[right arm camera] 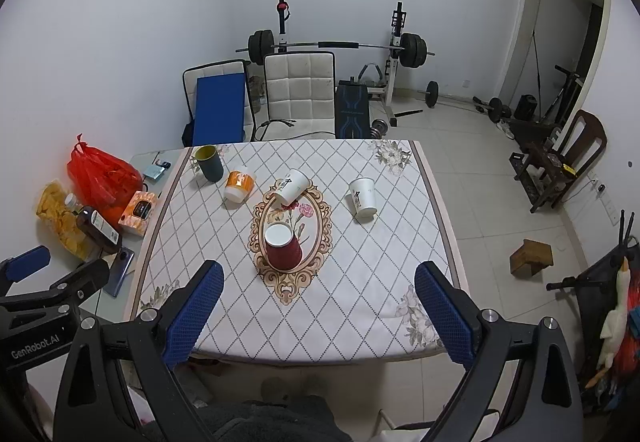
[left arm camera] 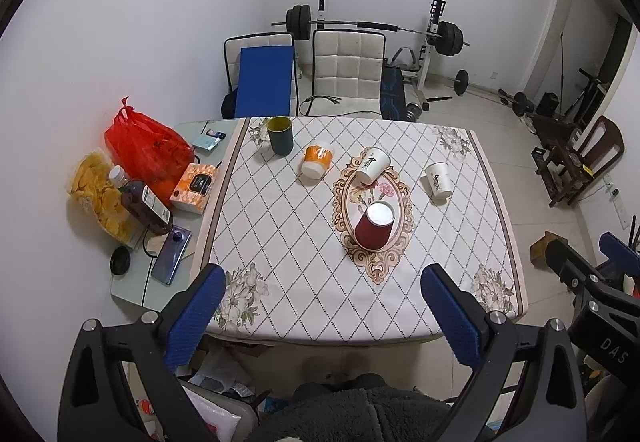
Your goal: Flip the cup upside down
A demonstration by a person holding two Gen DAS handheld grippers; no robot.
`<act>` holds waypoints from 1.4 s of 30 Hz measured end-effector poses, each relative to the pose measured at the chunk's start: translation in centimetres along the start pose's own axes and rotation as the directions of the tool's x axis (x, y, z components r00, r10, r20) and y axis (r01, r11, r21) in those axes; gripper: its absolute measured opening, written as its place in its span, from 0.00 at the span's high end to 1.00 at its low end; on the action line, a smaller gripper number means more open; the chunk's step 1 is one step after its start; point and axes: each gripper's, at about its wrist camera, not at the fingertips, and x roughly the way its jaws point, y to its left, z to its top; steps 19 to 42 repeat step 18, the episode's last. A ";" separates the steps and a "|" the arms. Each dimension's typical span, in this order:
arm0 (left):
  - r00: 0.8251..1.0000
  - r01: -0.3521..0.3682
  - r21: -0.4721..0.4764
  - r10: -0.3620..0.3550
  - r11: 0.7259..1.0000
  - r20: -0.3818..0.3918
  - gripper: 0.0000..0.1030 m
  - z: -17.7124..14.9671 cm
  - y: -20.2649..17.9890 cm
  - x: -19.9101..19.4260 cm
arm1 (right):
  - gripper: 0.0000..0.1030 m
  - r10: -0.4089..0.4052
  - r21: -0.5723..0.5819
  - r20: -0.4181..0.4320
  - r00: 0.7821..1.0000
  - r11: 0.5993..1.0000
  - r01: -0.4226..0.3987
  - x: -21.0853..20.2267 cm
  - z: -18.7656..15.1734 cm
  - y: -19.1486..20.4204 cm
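the dark green cup (left arm camera: 280, 135) stood mouth-up at the table's far left corner, about eleven o'clock from the centre medallion — the only cup that plainly looked upright, so i judged it the one left to flip. the orange cup (left arm camera: 317, 160) sat just beside it at its four o'clock, seemingly bottom-up. at the medallion's twelve o'clock a white printed cup (left arm camera: 372, 165) leaned tilted; another white cup (left arm camera: 438, 180) stood at three o'clock, and the red cup (left arm camera: 374, 225) rested base-up on the medallion itself.

the left gripper (left arm camera: 322, 284) and the right gripper (right arm camera: 319, 280) both hovered back over the near edge, each with jaws wide apart and holding nothing.

the risks, as i read them: a long reach to eleven o'clock passed over the red and orange cups, so a low arm could knock them; the green cup sat near the cloth's edge (left arm camera: 230, 170), so a glancing pinch might push it off toward the tissue box (left arm camera: 194, 187) and bottle (left arm camera: 140, 204). its smooth wall could slip mid-turn.
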 end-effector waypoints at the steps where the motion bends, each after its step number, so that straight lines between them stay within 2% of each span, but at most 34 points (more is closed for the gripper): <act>1: 1.000 -0.004 -0.001 0.004 1.000 -0.001 0.03 0.0 0.0 0.0 | 0.04 -0.002 0.001 0.000 1.000 1.000 0.002 0.0 0.1 0.0; 10: 1.000 -0.016 -0.006 0.016 1.000 -0.024 0.03 -0.5 -0.5 0.2 | 0.04 0.001 -0.002 -0.020 1.000 1.000 -0.001 0.3 -0.4 -0.5; 42: 0.999 -0.031 -0.009 0.031 0.999 -0.025 0.03 -0.5 -0.6 0.2 | 0.04 0.018 -0.010 -0.027 0.999 1.000 -0.018 0.6 -0.6 -0.8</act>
